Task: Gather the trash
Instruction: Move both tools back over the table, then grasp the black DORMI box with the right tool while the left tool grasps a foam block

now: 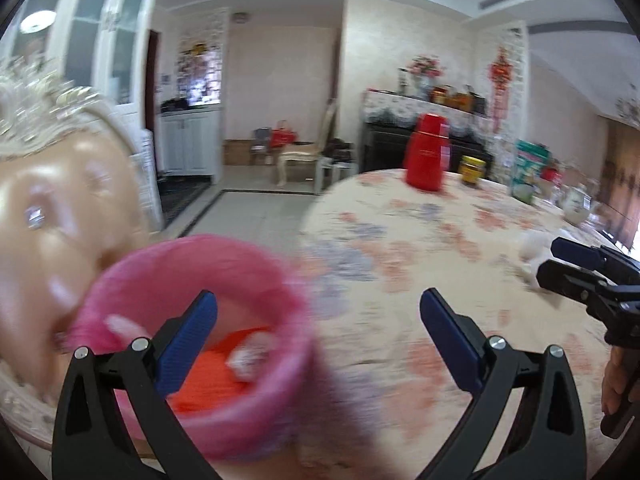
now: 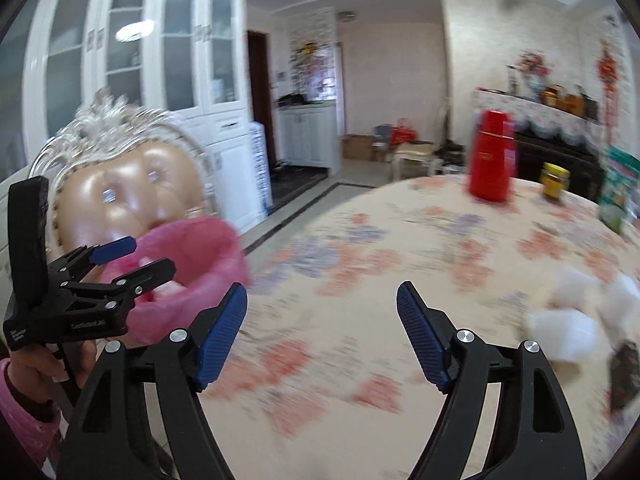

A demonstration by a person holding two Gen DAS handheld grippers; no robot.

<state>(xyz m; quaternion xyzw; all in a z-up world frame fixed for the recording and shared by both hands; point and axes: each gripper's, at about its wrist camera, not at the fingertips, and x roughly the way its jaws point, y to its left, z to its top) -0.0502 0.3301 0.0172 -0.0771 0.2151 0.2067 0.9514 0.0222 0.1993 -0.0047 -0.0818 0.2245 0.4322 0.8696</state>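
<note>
Crumpled white tissue [image 2: 576,320] lies on the floral tablecloth [image 2: 360,280] of the round table, well to the right of the pink bin [image 1: 192,320] and near the table's right edge. More wadded paper [image 1: 250,354] sits inside the pink bin, on an orange lining at its bottom. The bin stands at the table's left edge, just in front of a tufted chair back [image 2: 120,192] with a silver carved frame.

The left gripper [image 1: 320,340] has its blue-padded jaws spread wide with nothing between them; its left finger overlaps the bin's mouth in the left wrist view, though blur hides whether it touches. The right gripper [image 2: 322,332] is also wide apart and empty, over bare tablecloth to the right of the bin, with the tissue off to its right.

Farther from the bin, across the table, stand a red thermos [image 2: 492,156] and, just beside it, a yellow-lidded jar [image 2: 555,182].
</note>
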